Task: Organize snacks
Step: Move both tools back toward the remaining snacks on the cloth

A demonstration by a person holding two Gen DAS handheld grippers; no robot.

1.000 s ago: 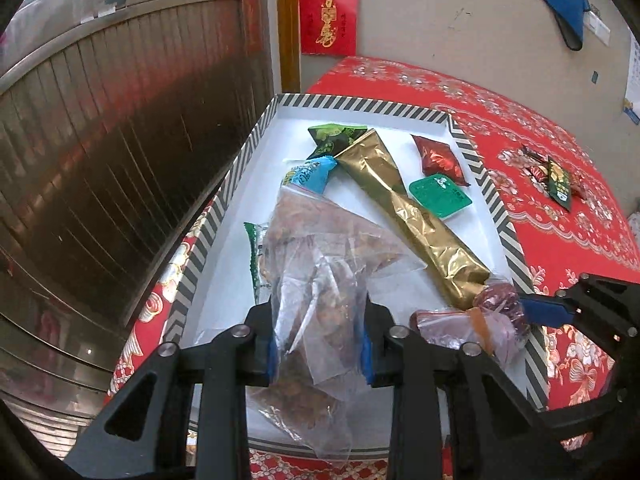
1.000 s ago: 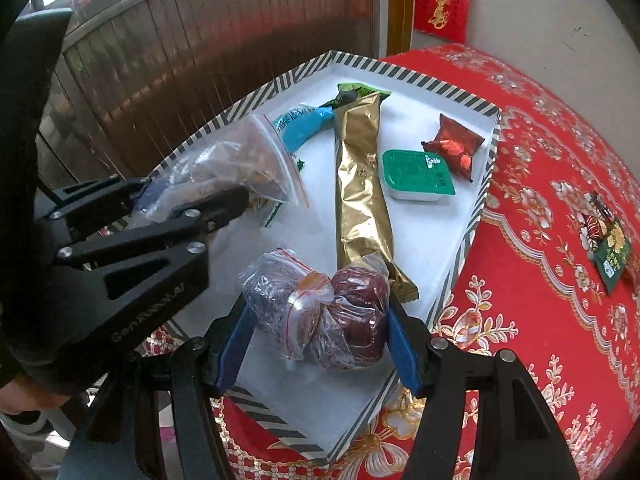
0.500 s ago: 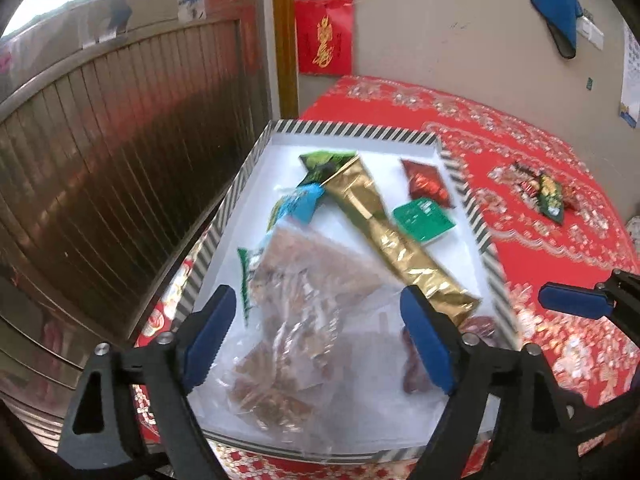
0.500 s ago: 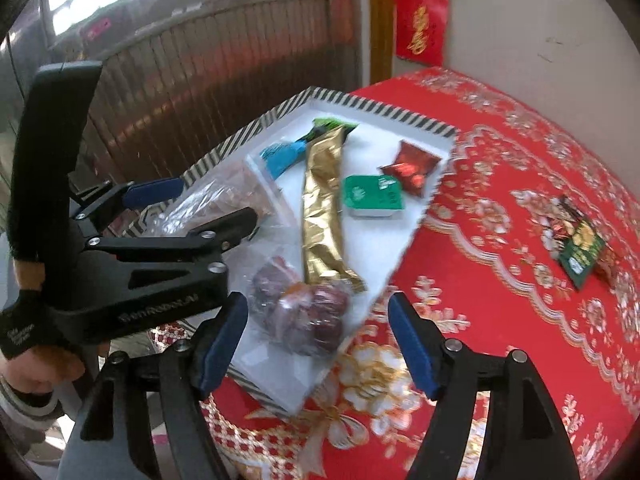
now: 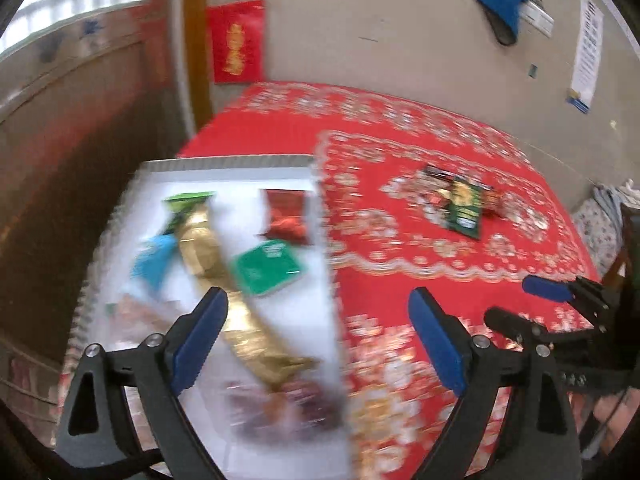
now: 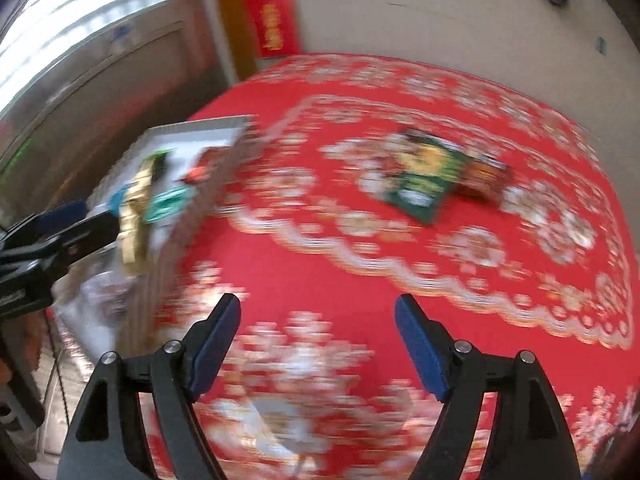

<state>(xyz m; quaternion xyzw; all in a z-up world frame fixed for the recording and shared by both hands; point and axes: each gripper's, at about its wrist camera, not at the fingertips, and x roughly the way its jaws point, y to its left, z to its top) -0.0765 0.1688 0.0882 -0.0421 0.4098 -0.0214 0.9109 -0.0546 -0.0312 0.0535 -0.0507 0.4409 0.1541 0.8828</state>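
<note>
A white tray (image 5: 224,170) with a striped rim sits at the table's left edge and holds a long gold packet (image 5: 224,288), a green tub (image 5: 270,266), a red packet (image 5: 285,216), a blue packet (image 5: 154,262), a clear bag of dark sweets (image 5: 296,404) and a clear snack bag (image 5: 132,312). A small pile of packets, topmost dark green (image 5: 464,210), lies on the red cloth; it also shows in the right wrist view (image 6: 428,178). My left gripper (image 5: 318,340) is open and empty above the tray's right rim. My right gripper (image 6: 318,340) is open and empty over bare cloth.
The red patterned tablecloth (image 6: 320,240) covers the table. A brown wooden wall (image 5: 60,160) stands left of the tray. A beige wall (image 5: 380,32) with red hangings is behind. Both views are motion-blurred.
Both grippers let go of their bags in the tray, opened wide, then lifted and swung right toward the packets on the cloth.
</note>
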